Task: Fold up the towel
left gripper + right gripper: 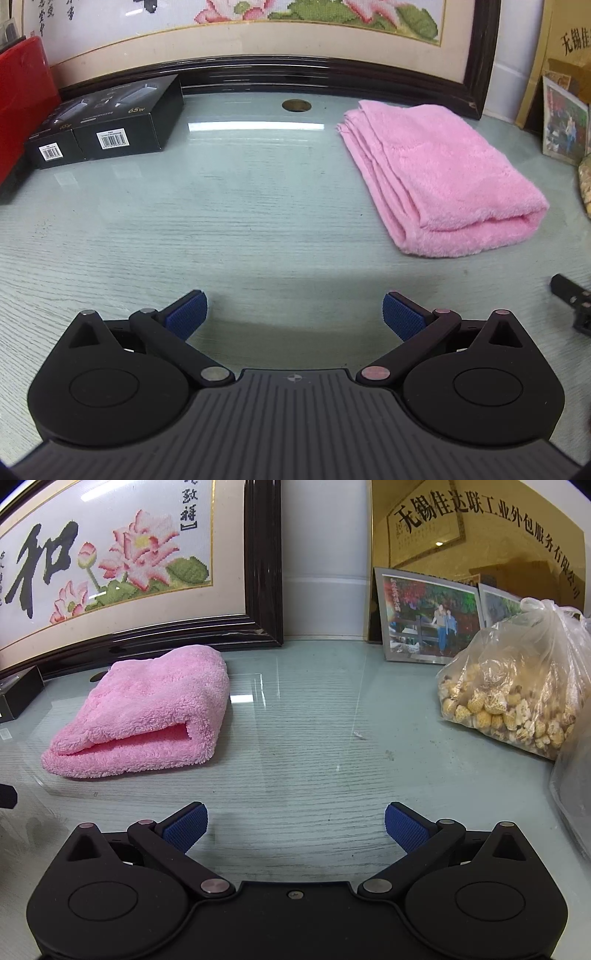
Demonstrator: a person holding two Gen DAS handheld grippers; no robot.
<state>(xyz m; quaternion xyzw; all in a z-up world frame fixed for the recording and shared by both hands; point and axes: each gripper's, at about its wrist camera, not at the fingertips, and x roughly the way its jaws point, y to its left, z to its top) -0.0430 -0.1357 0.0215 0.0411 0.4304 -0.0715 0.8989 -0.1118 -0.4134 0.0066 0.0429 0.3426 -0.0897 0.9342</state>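
A pink fluffy towel point(439, 177) lies folded in several layers on the glass-topped table point(240, 206), ahead and to the right of my left gripper point(294, 314). The left gripper is open and empty, over bare table, well short of the towel. In the right wrist view the same towel point(147, 709) lies ahead and to the left of my right gripper point(295, 825), which is open and empty and apart from it. The tip of the right gripper point(572, 302) shows at the right edge of the left wrist view.
Two black boxes point(107, 122) and a red case point(22, 103) stand at the back left. A framed lotus embroidery point(122, 565) leans along the back. Framed photos point(428, 616) and a plastic bag of snacks point(513, 686) stand at the right.
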